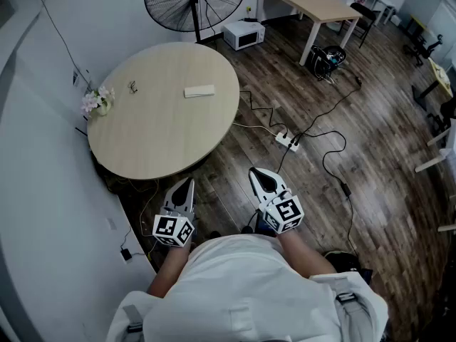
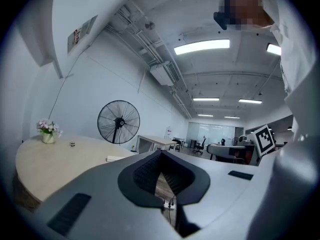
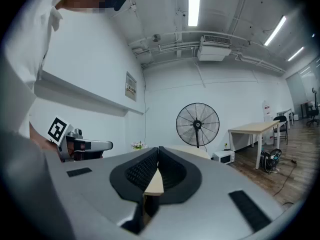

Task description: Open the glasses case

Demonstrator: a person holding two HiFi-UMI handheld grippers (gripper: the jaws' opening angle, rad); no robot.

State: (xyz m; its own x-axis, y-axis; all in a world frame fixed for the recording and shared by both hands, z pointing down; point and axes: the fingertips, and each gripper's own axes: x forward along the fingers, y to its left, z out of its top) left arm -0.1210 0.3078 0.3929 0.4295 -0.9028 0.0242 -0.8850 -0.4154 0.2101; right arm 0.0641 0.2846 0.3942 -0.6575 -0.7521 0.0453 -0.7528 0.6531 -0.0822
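The left gripper (image 1: pixel 189 182) and right gripper (image 1: pixel 254 172) were pressed together, empty, short of the table (image 1: pixel 142 144). Approach seemed the step in hand, with reaching the glasses case (image 1: pixel 199 90) near its far edge next.

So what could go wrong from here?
1. The glasses case lies well in on the table, far from the left gripper and right gripper; a long reach may just push it along.
2. Both grippers are shut, so they would nudge the case unless opened first.
3. Cables and a power strip lie on the floor beside the table: a tripping risk.
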